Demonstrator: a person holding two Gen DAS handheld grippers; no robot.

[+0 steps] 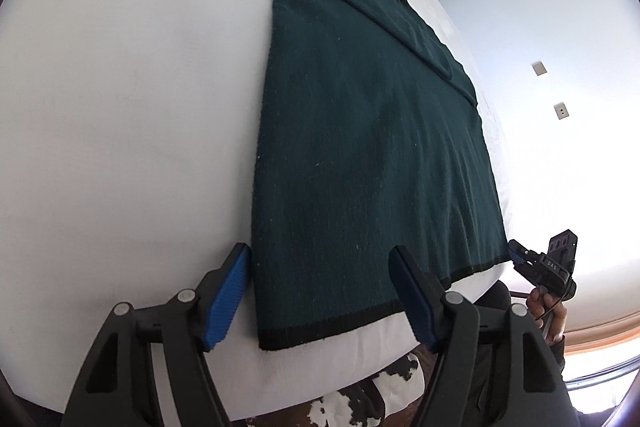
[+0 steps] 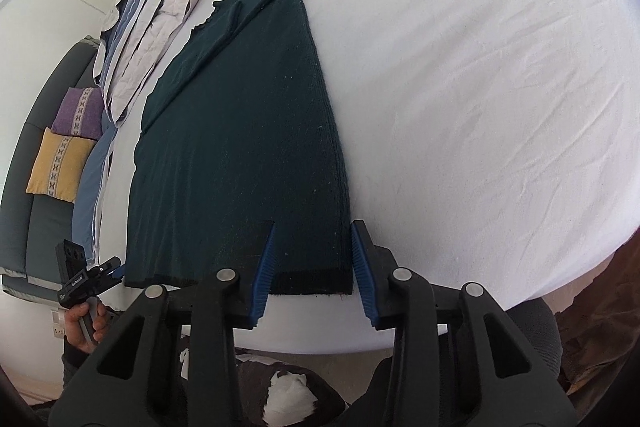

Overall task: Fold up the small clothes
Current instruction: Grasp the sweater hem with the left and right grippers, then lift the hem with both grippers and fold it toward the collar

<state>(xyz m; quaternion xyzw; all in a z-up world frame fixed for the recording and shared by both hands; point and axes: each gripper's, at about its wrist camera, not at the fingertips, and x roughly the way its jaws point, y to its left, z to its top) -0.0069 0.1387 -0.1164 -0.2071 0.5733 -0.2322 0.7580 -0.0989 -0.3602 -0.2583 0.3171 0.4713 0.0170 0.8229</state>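
On the white bed (image 1: 120, 107) the dark green sweater (image 1: 360, 147) lies flat, sleeves already folded in, its black hem at the near edge. The left gripper (image 1: 320, 299) stands wide astride the hem's left corner, the right gripper (image 2: 312, 267) narrower astride the right one. Neither pinches cloth yet; they look placed to lift both corners evenly for the next fold.

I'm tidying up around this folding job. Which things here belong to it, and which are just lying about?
Job: dark green sweater on the white bed; left gripper; right gripper.
Lying about: folded duvet; purple cushion; yellow cushion; grey sofa.
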